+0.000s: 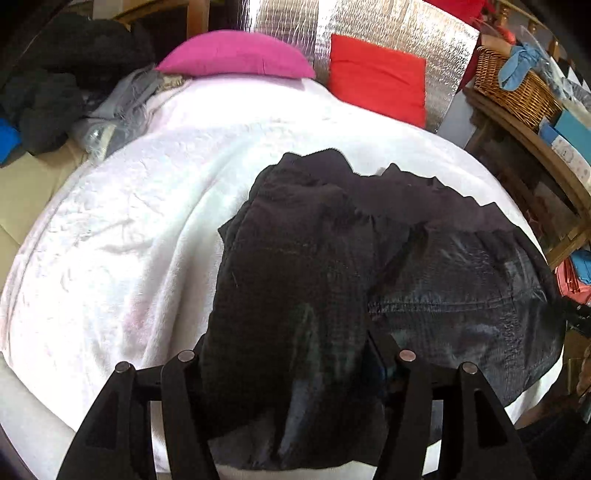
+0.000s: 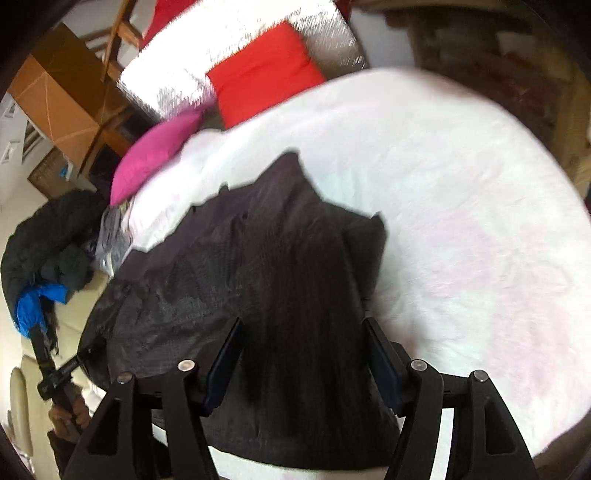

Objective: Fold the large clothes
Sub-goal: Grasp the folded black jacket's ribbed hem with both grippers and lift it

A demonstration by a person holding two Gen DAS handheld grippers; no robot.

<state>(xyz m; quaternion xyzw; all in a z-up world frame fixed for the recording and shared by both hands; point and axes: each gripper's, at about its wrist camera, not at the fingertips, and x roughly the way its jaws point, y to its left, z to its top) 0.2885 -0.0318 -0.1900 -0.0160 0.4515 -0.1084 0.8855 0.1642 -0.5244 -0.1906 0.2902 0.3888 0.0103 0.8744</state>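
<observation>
Black garment [image 1: 314, 266] bunched on the white blanket [image 1: 122, 236] of the bed, near the front edge, dark folds draped up between the fingers of both tools. Left hand-held gripper [image 1: 295, 354] parted with cloth filling the gap, grip itself not clear enough to tell; right hand-held gripper [image 2: 303, 354] likewise spread around a hanging fold, clamped or not impossible to say. Pink pillow [image 1: 236, 55] and red pillow [image 1: 376, 81] at the far end against a silver panel [image 1: 369, 22], dark clothes [image 1: 55, 81] heaped at left, wicker basket [image 1: 513, 88] on the right.

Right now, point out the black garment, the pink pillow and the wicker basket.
black garment [image 1: 295, 277], left wrist view, middle of the fabric.
pink pillow [image 1: 236, 53], left wrist view, its centre.
wicker basket [image 1: 513, 86], left wrist view, woven side wall.
</observation>
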